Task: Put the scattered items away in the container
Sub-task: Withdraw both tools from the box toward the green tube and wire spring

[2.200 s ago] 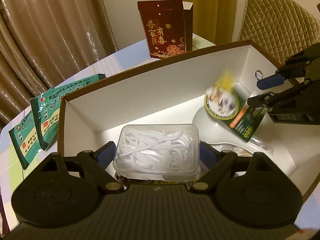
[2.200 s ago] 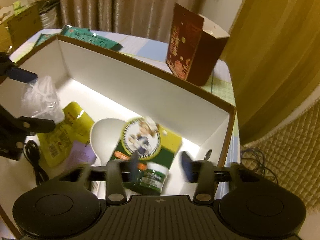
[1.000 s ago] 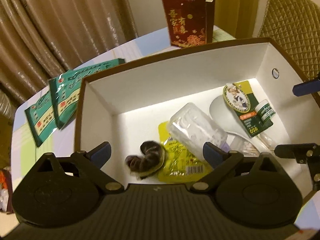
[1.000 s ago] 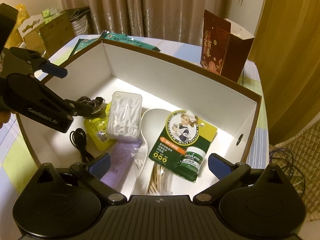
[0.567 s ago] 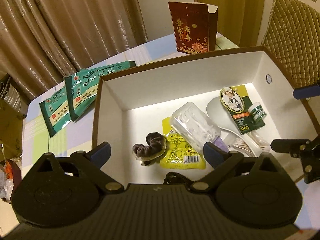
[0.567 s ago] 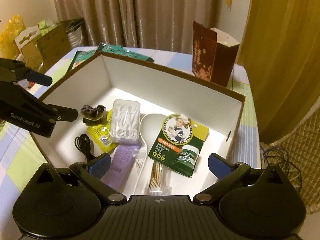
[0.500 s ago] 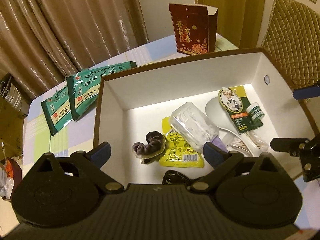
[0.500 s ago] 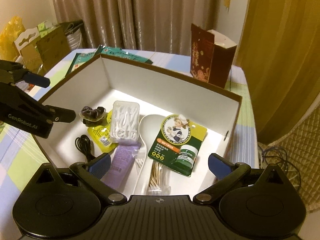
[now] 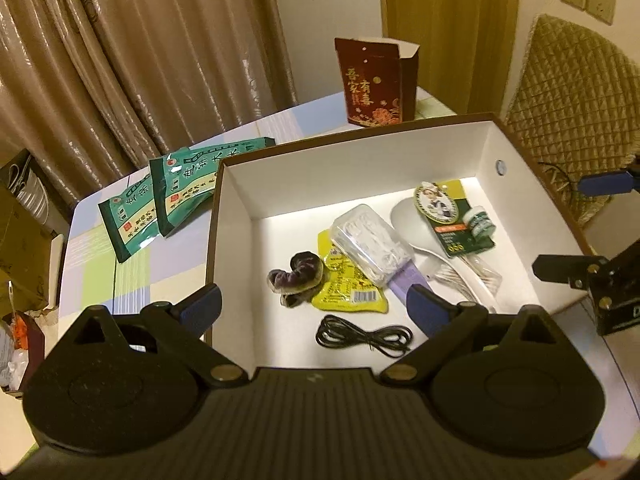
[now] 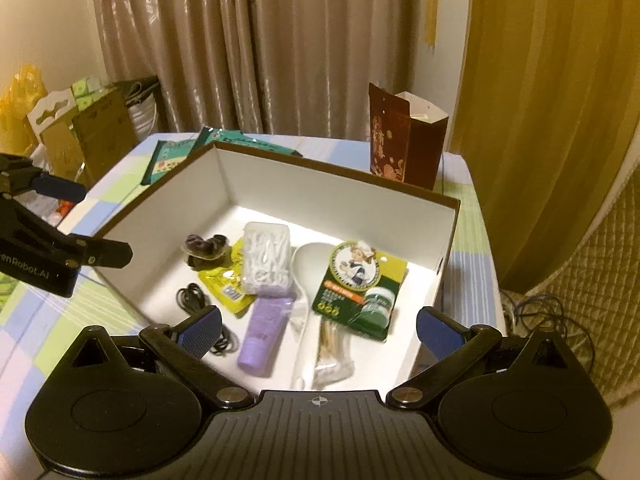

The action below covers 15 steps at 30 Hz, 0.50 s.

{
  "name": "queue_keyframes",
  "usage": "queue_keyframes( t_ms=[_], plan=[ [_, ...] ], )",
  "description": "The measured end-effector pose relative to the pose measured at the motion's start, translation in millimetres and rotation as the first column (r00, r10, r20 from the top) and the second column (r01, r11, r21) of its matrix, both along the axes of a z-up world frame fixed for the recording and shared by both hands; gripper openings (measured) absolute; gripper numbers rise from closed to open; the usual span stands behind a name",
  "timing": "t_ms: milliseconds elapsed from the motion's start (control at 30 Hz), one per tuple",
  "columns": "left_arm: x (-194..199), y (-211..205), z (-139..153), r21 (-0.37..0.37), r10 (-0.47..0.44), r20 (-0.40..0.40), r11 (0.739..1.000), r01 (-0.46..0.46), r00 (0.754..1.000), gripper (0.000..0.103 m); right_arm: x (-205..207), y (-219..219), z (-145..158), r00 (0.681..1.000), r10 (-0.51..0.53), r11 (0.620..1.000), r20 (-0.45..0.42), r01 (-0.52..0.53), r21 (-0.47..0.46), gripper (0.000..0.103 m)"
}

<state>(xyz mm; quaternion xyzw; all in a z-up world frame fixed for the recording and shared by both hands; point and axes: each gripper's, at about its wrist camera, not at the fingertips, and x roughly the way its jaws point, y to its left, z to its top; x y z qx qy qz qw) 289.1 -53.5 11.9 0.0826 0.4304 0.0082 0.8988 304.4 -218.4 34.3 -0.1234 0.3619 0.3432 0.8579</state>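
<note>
Left wrist view: two green packets [image 9: 168, 196] lie overlapping on the counter [image 9: 132, 264] near its far left corner, just outside the left wall of the box [image 9: 232, 184]. The left hand-held gripper [image 9: 312, 304] hangs above the box's near left corner, its jaws spread wide and empty.

Inside the white-lined, brown-edged box, from left to right: a dark purple scrunchie [image 9: 296, 274] lies on the floor of the box, touching a yellow sachet [image 9: 352, 292]. In front of them, by the near wall, lies a coiled black cable [image 9: 362, 334]. A clear case of floss picks [image 9: 370, 238] rests tilted across the yellow sachet and a purple tube [image 9: 404, 280]. Next come a white rice spoon [image 9: 418, 228] and a clear pack of cotton swabs [image 9: 476, 272], both partly under a green carded salve jar [image 9: 456, 220] near the right wall.

Beyond the far wall of the box, a dark red paper bag [image 9: 374, 82] stands upright at the counter's far edge.

Right wrist view: the right hand-held gripper [image 10: 316, 328] is held above the box's near right side, jaws likewise wide apart and holding nothing. The left tool shows at the left edge of this view, clear of the box contents.
</note>
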Motion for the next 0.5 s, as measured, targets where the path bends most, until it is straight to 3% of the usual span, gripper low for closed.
queue_keyframes(
  t_ms=[500],
  plan=[
    [-97,19,0,-0.023,-0.095,-0.003,0.995,0.095,0.995,0.097,-103,3,5,0.990,-0.136,0.988,-0.026,0.138,0.072,0.101]
  ],
)
